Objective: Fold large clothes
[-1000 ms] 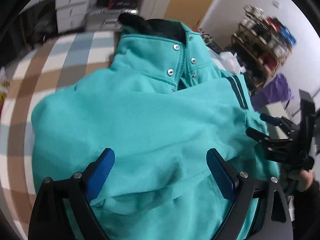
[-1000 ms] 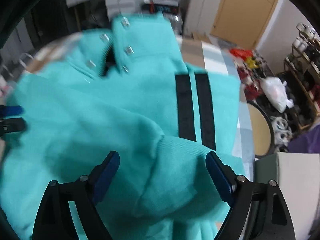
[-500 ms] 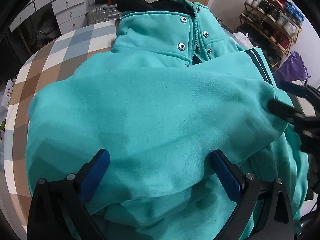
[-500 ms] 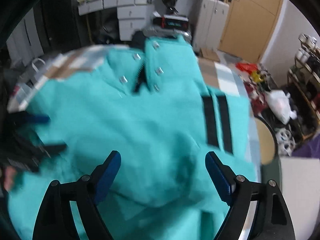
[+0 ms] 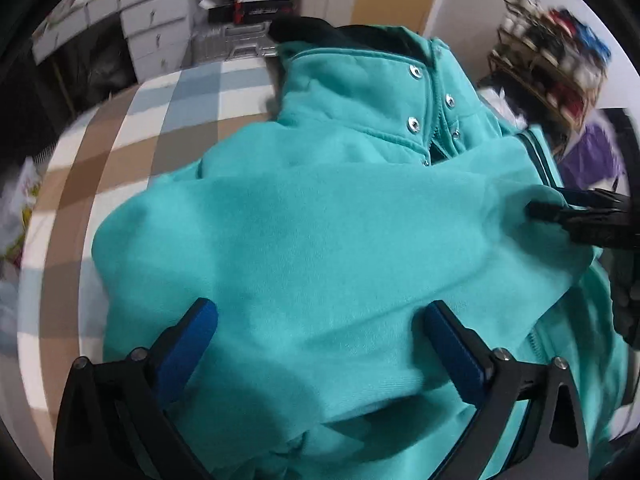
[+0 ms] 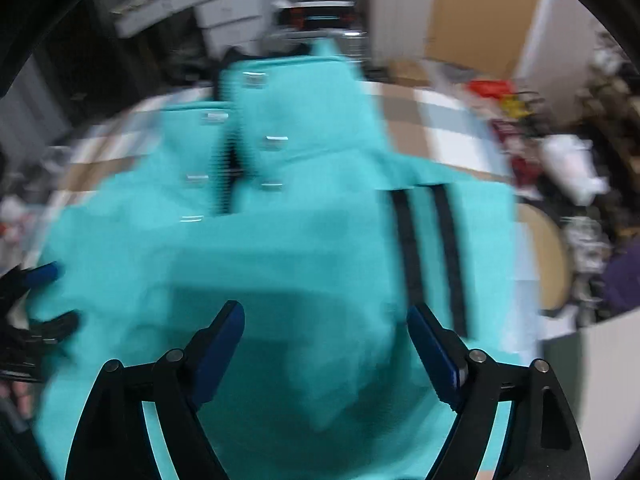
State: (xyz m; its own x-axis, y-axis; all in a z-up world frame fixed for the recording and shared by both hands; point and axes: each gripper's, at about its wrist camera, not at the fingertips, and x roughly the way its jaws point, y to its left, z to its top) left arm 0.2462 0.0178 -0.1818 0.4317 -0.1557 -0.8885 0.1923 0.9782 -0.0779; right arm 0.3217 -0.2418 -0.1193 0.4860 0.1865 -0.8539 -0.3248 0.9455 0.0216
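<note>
A teal fleece jacket (image 5: 320,208) with a snap collar and a dark lining lies on a checked surface (image 5: 132,152). A folded layer covers its front. In the left wrist view my left gripper (image 5: 320,308) hangs just above that layer, jaws wide and open, pads clear of the cloth. My right gripper (image 5: 560,208) reaches in from the right edge onto the fold. The right wrist view is blurred: the jacket (image 6: 304,248) shows two dark stripes (image 6: 428,256), and my right gripper (image 6: 324,312) is open over it. My left gripper (image 6: 56,296) shows at the far left.
White drawers (image 5: 148,28) and a suitcase (image 5: 228,44) stand behind the surface. A shoe rack (image 5: 552,68) and purple cloth (image 5: 592,156) are at the right. A round stool (image 6: 544,256) and a white box (image 6: 600,380) sit beside the right edge.
The left jaws widened and the left gripper sank closer to the fold. The right gripper came in from the right onto the jacket's edge; its view swung, shifting the collar and stripes.
</note>
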